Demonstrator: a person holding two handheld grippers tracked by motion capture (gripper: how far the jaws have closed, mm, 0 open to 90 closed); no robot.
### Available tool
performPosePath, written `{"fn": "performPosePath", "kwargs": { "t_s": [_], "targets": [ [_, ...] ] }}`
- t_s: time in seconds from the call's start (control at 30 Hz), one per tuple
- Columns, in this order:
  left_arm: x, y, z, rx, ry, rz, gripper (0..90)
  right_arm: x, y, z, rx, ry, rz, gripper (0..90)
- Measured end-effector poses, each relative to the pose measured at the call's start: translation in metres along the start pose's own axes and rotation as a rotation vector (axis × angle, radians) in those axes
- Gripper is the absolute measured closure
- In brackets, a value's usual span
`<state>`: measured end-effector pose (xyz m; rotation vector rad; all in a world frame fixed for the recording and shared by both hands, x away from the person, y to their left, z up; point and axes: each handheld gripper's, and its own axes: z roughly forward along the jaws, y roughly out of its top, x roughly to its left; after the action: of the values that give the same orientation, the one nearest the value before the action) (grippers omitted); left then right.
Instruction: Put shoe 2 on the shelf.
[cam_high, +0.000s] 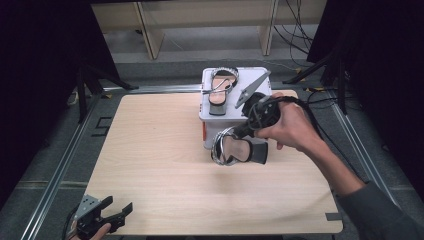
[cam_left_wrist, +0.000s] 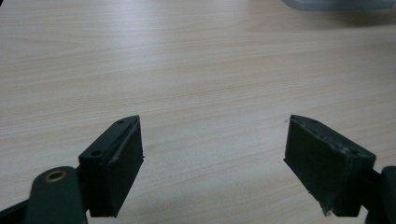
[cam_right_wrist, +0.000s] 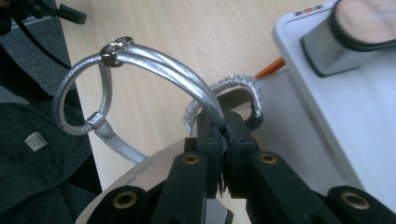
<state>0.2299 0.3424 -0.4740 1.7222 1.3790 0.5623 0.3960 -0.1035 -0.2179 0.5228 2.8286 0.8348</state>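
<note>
Spread and idle, the left claw (cam_high: 116, 212) rests at the counter (cam_high: 150, 165) edge. Right claw (cam_high: 239, 133) pinches a sandal (cam_high: 239, 149) strap, lifted beside the white box (cam_high: 212, 122); next, probably set it beside its mate (cam_high: 221, 86) on top.

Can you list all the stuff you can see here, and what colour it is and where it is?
sandal: one, silver straps with a tan insole, hanging above the table in front of the box, held by a strap
second sandal: one, same colours, lying on top of the box
box: one, white, at the far edge of the table
table: one, light wood, in the middle
right claw: one, black, shut on the sandal's silver strap
left claw: one, black, jaws wide apart, low at the table's near left corner
hand: one, gripping the right claw's body
</note>
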Motion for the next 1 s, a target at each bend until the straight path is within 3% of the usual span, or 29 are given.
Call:
{"fn": "performPosePath", "kwargs": {
  "t_s": [0.07, 0.1, 0.17, 0.2, 0.4, 0.57, 0.63, 0.8, 0.97, 1.0],
  "targets": [
    [0.001, 0.000, 0.000, -0.006, -0.001, -0.008, 18.8, 0.000, 0.001, -0.012, -0.006, -0.004, 0.001, 87.7],
    [0.000, 0.000, -0.001, -0.011, 0.000, -0.014, 18.8, 0.001, 0.002, -0.024, 0.002, -0.017, 0.027, 87.7],
    [0.000, 0.000, -0.001, -0.011, -0.003, -0.010, 18.8, -0.002, 0.003, -0.028, -0.011, -0.025, -0.002, 87.7],
    [0.001, 0.000, -0.002, -0.002, 0.000, 0.002, 18.8, -0.002, 0.004, -0.039, 0.002, -0.036, 0.017, 87.7],
    [0.001, 0.000, -0.002, -0.008, 0.000, -0.006, 18.8, -0.009, 0.007, -0.066, 0.011, -0.079, 0.044, 87.7],
    [0.001, 0.001, -0.002, -0.008, 0.003, 0.000, 18.8, -0.018, 0.015, -0.095, -0.027, -0.133, 0.051, 87.8],
    [0.001, 0.001, -0.001, -0.012, 0.003, -0.007, 18.8, -0.025, 0.020, -0.108, -0.051, -0.157, 0.074, 87.8],
    [0.001, 0.001, -0.003, -0.006, 0.010, -0.005, 18.9, -0.038, 0.028, -0.114, -0.067, -0.176, 0.108, 87.8],
    [0.001, 0.001, -0.001, -0.014, 0.000, -0.007, 18.9, -0.061, 0.037, -0.112, -0.074, -0.221, 0.153, 87.8],
    [0.000, 0.000, -0.001, -0.014, -0.002, -0.011, 18.9, -0.072, 0.040, -0.109, -0.091, -0.239, 0.167, 87.8]
  ]
}}
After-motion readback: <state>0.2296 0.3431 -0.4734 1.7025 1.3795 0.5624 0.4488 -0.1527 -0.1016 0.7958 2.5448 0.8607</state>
